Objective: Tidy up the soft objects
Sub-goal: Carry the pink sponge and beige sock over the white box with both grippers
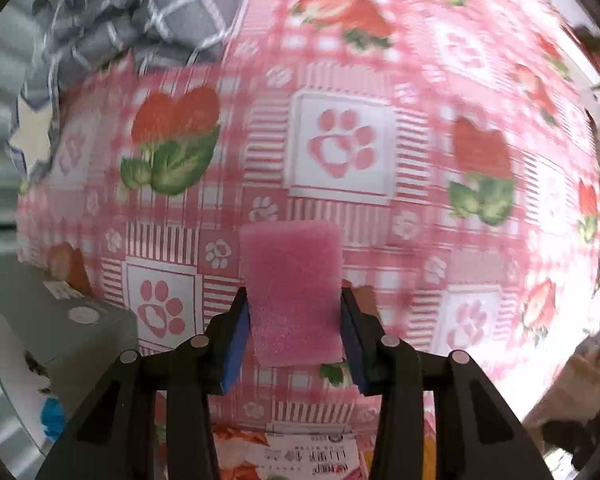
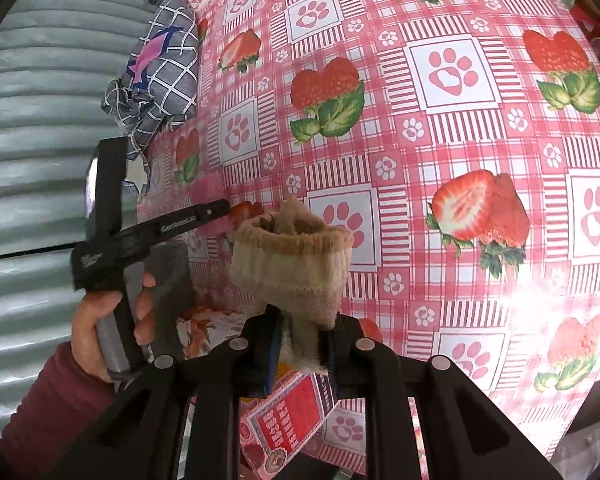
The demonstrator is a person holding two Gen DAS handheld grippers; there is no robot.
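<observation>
Both grippers are black with blue pads [image 1: 236, 344] and round silver screws [image 2: 363, 344], and the person's sleeve [image 2: 56, 396] looks dark red, perhaps ribbed knit.

The pink sponge [image 1: 294, 292] is a foam with fine open pores, matt and a little grainy, and it sits between blue pads [image 1: 236, 344] that look like soft matt rubber on black plastic fingers. The tablecloth [image 2: 420, 152] looks like smooth plastic sheet; it is glossy, with a white glare at about 4 o'clock in the right wrist view. The beige sock [image 2: 296, 264] is a ribbed knit, fuzzy and matt. At 10 o'clock lies a grey checked cloth [image 2: 164, 76], woven and dull. The wall [image 2: 32, 100] behind it looks like corrugated metal with a soft sheen.
</observation>
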